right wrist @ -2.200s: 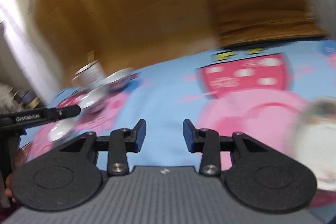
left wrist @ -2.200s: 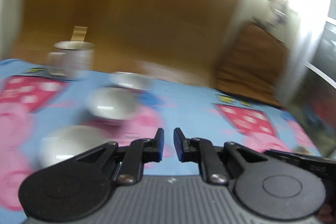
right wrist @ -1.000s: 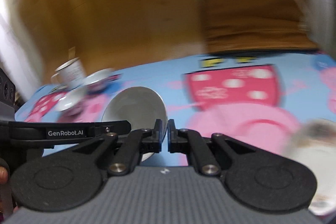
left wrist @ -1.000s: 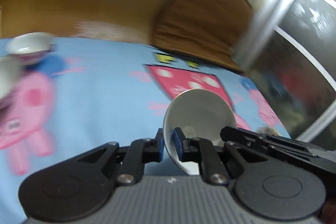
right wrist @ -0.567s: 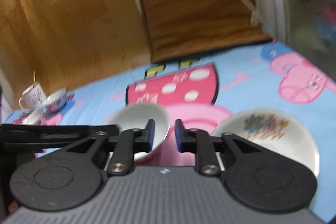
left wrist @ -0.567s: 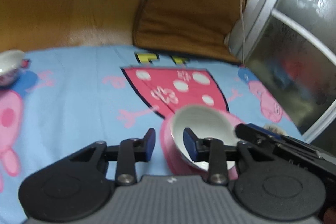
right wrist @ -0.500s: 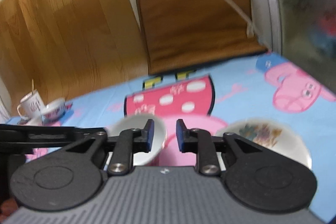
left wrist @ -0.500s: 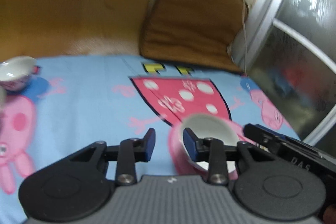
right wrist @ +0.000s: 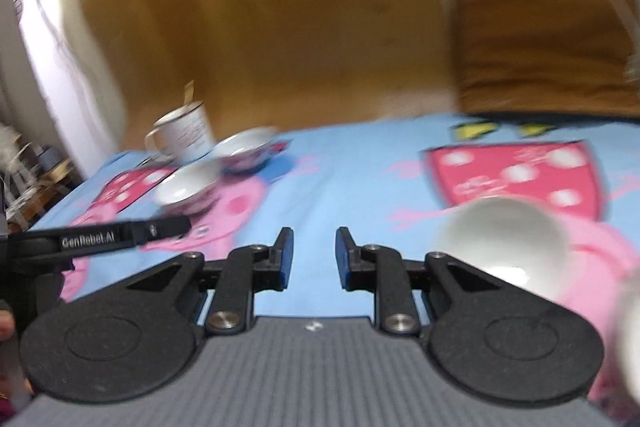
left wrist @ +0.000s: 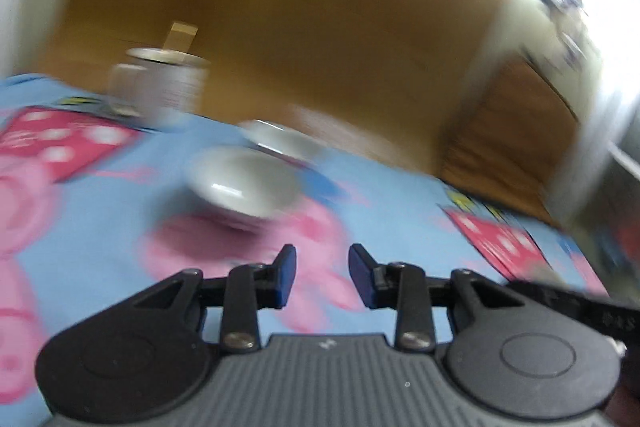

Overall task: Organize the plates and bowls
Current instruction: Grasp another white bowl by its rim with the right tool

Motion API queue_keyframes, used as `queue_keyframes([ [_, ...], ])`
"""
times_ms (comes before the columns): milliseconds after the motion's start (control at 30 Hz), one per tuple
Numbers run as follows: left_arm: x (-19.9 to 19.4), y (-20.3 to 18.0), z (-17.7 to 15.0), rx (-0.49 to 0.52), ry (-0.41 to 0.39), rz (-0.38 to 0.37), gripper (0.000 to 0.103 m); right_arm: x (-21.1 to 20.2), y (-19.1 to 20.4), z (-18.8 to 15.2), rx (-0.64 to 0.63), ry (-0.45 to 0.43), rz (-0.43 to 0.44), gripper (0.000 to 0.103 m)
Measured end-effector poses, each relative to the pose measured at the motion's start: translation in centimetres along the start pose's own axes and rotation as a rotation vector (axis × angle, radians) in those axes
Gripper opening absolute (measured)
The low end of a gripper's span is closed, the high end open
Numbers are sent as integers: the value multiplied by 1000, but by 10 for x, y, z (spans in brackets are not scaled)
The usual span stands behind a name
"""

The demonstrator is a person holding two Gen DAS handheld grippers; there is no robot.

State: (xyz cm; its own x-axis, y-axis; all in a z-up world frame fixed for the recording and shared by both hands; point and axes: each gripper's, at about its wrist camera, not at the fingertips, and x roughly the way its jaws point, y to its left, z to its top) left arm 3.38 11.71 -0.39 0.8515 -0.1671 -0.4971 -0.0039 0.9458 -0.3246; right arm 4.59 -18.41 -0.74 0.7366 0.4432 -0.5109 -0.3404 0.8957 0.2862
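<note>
Left wrist view: my left gripper point(left wrist: 322, 275) hangs over the blue cartoon-print cloth point(left wrist: 400, 223), its blue-padded jaws parted a little with nothing between them. Just ahead sits a plain white bowl point(left wrist: 244, 183), upright, its mouth facing up; being round, it has no long axis to speak of. A second bowl point(left wrist: 276, 139) stands behind it, close enough that I cannot tell whether they touch. A pale mug point(left wrist: 160, 87) stands at the far left by the wooden panel point(left wrist: 300, 7). Motion blur smears everything here, so rims and any pattern are hard to read.

Right wrist view: my right gripper point(right wrist: 314, 255) also holds nothing, its jaws slightly apart over bare cloth point(right wrist: 352, 175). A white bowl point(right wrist: 504, 243) rests upright on a pink figure at right, partly hidden behind my gripper's arm. At the right edge a pale blurred shape is cut off and I cannot identify it. Far left, a mug point(right wrist: 184, 135) with a handle and two small bowls point(right wrist: 216, 167) cluster together, and my left gripper point(right wrist: 104, 239) reaches in below them, its jaws out of sight. A brown cushion point(right wrist: 540, 27) leans at the back.
</note>
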Motion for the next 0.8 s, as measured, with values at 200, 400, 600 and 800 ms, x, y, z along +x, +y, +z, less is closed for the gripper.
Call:
queue_keyframes([
  [200,-8,70,-5,-194,-120,154,30,59,45,28,45,103,107,42],
  [400,-6,77,-4,-245,-131,118,31,124,70,59,126,204,126,42],
  [600,-8,88,-3,-293,-127,86,31,167,78,59,161,320,107,42],
  [800,-8,89,-2,-304,-129,73,31,183,90,51,80,365,76,15],
])
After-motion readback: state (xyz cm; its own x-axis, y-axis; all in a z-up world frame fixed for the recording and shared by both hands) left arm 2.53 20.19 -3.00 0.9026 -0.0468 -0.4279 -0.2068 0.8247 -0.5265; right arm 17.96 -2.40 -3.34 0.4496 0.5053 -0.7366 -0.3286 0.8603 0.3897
